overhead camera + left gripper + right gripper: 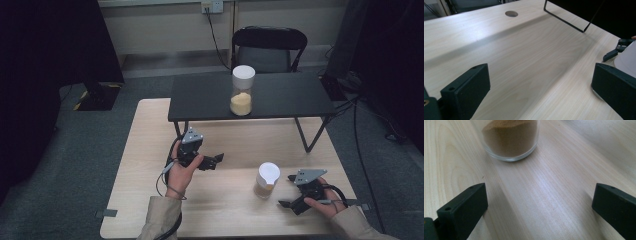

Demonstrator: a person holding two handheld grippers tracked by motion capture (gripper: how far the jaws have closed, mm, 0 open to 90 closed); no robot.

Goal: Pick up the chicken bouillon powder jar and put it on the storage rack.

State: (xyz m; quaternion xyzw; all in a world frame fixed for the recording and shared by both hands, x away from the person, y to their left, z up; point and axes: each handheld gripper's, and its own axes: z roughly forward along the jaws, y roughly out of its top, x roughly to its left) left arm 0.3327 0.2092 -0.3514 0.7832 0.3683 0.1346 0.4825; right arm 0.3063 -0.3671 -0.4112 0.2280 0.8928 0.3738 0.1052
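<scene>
Standing upright on the table (150, 150) near its front edge, the jar (266, 180) sits just left of the right gripper (287, 190) and well right of the left gripper (214, 161). It has a white lid and a clear wall, seemingly glass, with brown powder filling the lower part. Expect it to be stiff, smooth, rather slippery and breakable, with its weight low, so it should stay steady if lifted straight. The best hold is probably across the round wall below the lid, jaws squarely on opposite sides; gripping the lid alone risks it coming loose.

Both grippers have their jaws spread wide and hold nothing. In the right gripper view the jar's base lies ahead, slightly left of centre, so the approach wants a small correction.

Bare wood lies open between the 2 grippers. Behind stands a black shelf (210, 100) carrying a taller jar (242, 90), its wire legs (307, 135) on the table; these limit forward room. The front edge is close to the jar, though how close is hard to judge.
</scene>
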